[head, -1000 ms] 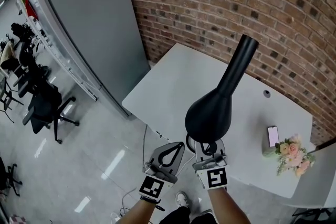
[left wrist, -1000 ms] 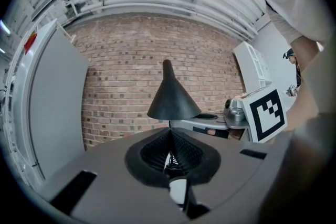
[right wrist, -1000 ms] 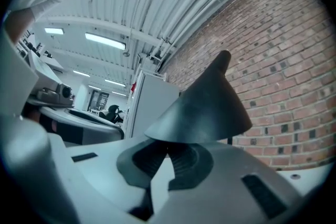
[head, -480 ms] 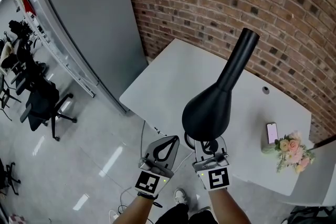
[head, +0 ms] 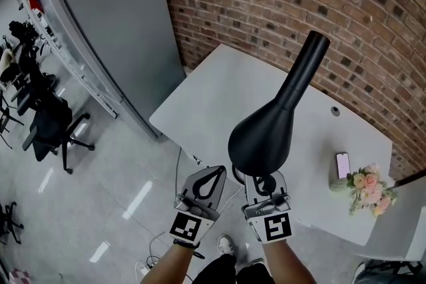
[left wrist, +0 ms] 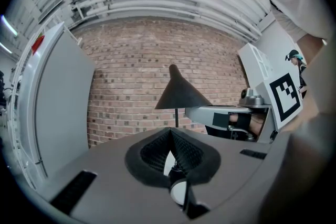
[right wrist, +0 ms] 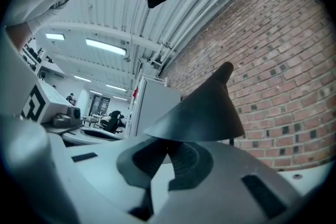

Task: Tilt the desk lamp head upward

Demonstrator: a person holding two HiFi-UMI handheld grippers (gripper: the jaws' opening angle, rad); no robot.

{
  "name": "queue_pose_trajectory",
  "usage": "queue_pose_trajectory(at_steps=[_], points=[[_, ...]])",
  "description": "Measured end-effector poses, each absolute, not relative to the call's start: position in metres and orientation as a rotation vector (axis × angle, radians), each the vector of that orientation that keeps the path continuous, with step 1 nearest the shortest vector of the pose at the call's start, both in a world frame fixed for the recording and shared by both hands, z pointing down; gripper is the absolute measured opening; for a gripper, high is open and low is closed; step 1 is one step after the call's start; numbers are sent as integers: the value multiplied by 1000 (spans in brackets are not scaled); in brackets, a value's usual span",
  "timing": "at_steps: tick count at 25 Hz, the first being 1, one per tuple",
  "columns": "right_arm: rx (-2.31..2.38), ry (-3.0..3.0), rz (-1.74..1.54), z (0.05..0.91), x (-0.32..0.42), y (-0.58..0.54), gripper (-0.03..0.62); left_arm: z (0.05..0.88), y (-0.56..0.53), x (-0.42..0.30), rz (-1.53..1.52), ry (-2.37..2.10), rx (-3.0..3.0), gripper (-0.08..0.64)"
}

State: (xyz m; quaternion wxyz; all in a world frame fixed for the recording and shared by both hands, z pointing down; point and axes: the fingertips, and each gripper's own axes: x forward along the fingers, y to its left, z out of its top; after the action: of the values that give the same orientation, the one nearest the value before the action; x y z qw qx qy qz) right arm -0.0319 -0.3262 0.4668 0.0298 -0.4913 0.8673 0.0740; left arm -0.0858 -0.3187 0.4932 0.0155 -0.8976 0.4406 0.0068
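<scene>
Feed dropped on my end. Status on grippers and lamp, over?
Left gripper shut, empty, beside lamp head. Right gripper closed at the shade's near rim, apparently pinching it. Nothing between grippers and lamp head.

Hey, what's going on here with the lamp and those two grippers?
A person holds a gripper in each hand over a white table. The right gripper, jaws together, has its tips just under the rim of the black desk lamp head; whether they touch it can't be told. The left gripper, also shut and empty, hangs beside it. A phone and flowers sit off to the right.
</scene>
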Motion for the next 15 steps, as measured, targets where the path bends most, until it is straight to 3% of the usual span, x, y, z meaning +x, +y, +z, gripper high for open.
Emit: queue_pose_trajectory(at_steps=[15], points=[[-1535, 2644, 257, 464, -43, -340, 15, 493, -328, -92, 42, 1392, -2781, 3]])
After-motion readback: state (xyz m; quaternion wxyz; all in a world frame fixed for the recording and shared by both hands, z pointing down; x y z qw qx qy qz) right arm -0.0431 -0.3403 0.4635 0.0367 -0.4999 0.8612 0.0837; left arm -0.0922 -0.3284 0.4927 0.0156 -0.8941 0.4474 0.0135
